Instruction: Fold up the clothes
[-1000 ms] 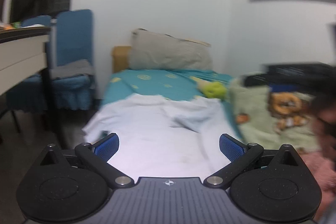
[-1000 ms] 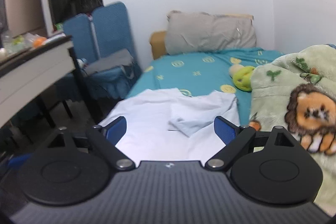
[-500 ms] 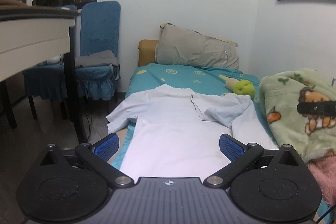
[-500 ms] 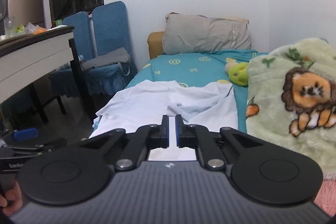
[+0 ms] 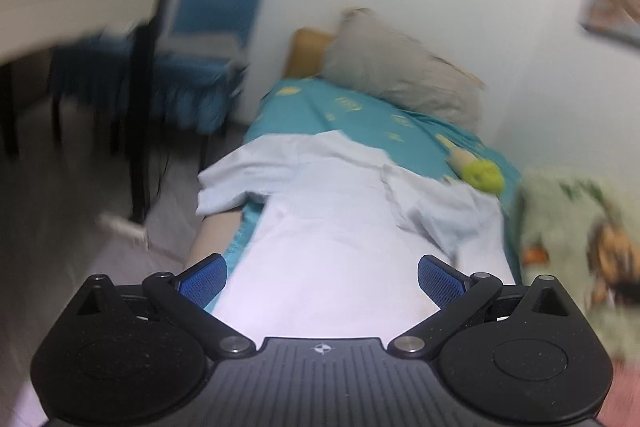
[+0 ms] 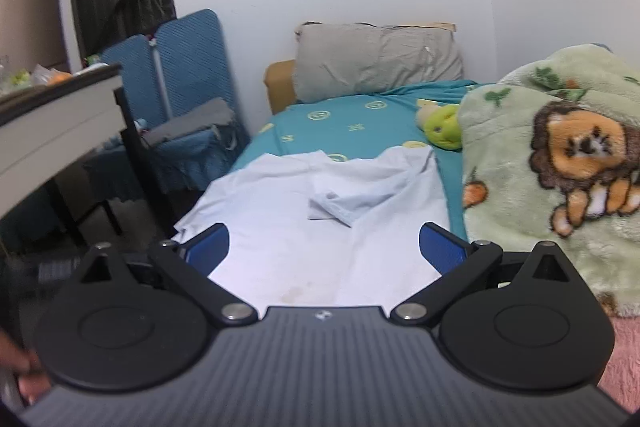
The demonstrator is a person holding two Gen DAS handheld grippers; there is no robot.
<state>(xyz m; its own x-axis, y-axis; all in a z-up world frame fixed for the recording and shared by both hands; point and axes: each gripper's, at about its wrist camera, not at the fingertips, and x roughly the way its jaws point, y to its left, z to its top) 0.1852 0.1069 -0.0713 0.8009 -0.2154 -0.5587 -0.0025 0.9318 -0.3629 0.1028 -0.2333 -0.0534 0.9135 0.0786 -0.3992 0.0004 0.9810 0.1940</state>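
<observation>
A white short-sleeved shirt (image 5: 332,227) (image 6: 296,223) lies spread along a bed with a teal sheet (image 5: 360,119) (image 6: 352,123). Its right sleeve (image 6: 360,195) is folded in over the chest; its left sleeve (image 5: 236,179) hangs over the bed's edge. My left gripper (image 5: 322,281) is open above the shirt's lower part, nothing between its blue pads. My right gripper (image 6: 324,247) is open too, near the hem, holding nothing. The left wrist view is blurred by motion.
A green lion-print blanket (image 6: 560,163) is heaped on the bed's right side, with a green plush toy (image 6: 440,127) and a grey pillow (image 6: 376,63) beyond. Left of the bed stand a blue chair (image 6: 188,87) and a desk (image 6: 56,131). A hand (image 6: 24,375) shows at lower left.
My right gripper shut half a second ago and has opened again. The left gripper stayed open while its view swung and tilted toward the shirt.
</observation>
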